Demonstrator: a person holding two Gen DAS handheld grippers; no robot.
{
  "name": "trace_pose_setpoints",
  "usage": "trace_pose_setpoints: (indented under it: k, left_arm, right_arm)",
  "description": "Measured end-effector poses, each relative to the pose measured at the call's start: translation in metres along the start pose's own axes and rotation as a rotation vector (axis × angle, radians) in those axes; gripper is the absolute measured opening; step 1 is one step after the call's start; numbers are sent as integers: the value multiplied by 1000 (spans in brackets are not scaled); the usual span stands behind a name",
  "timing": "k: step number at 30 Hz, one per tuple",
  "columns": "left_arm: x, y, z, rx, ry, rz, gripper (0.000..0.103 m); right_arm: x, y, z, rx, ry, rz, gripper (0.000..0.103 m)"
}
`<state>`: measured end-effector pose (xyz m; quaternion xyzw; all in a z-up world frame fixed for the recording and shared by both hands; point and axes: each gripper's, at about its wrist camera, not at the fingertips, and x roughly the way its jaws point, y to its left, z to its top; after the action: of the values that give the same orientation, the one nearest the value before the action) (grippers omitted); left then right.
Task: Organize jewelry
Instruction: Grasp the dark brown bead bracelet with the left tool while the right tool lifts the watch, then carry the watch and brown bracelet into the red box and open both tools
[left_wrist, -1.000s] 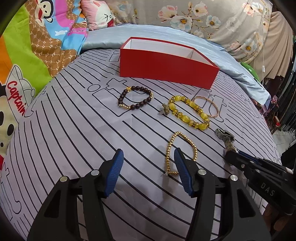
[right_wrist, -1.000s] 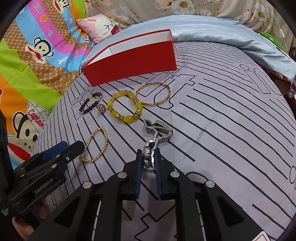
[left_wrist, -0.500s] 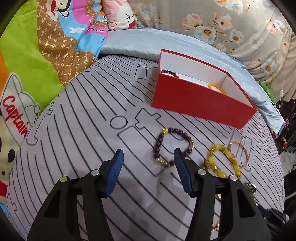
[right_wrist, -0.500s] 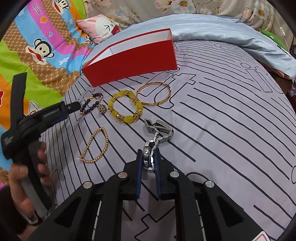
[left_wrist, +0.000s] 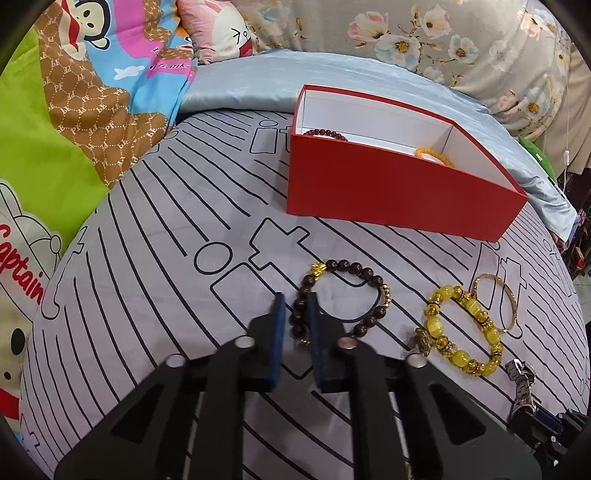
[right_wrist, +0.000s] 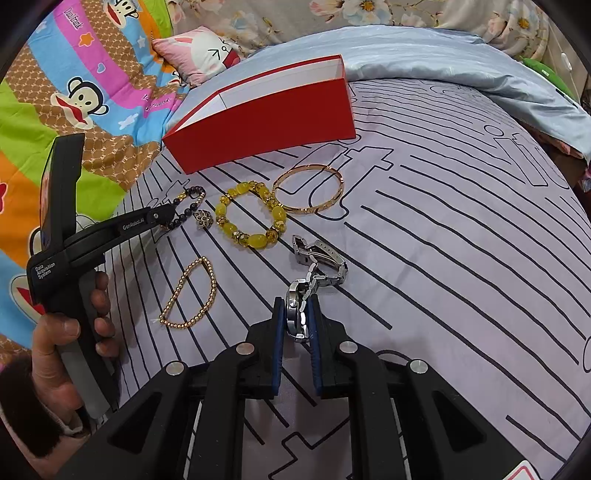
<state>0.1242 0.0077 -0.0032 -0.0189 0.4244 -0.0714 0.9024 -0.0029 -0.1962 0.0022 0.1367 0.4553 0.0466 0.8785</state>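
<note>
Now left gripper (left_wrist: 295, 317) is closing on the dark bracelet (left_wrist: 341, 301), thin bite, beads may slip. Right gripper (right_wrist: 297, 314) clamps the watch (right_wrist: 314, 273); dangling band may snag.

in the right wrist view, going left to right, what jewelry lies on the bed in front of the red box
dark bead bracelet → gold bead bracelet → yellow bead bracelet → gold bangle → watch, its case clamped in the right gripper
</note>
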Motion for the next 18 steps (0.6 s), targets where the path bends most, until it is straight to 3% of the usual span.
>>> trace_pose_setpoints:
  k: [8, 18]
  left_arm:
    - [-17, -3, -5, -10, 6, -29, 8]
    - [-76, -8, -2, -16, -51, -109, 8]
  right_arm:
    - [-11, -1, 0, 12, -3, 11, 11]
    - [-53, 12, 12, -6, -86, 54, 10]
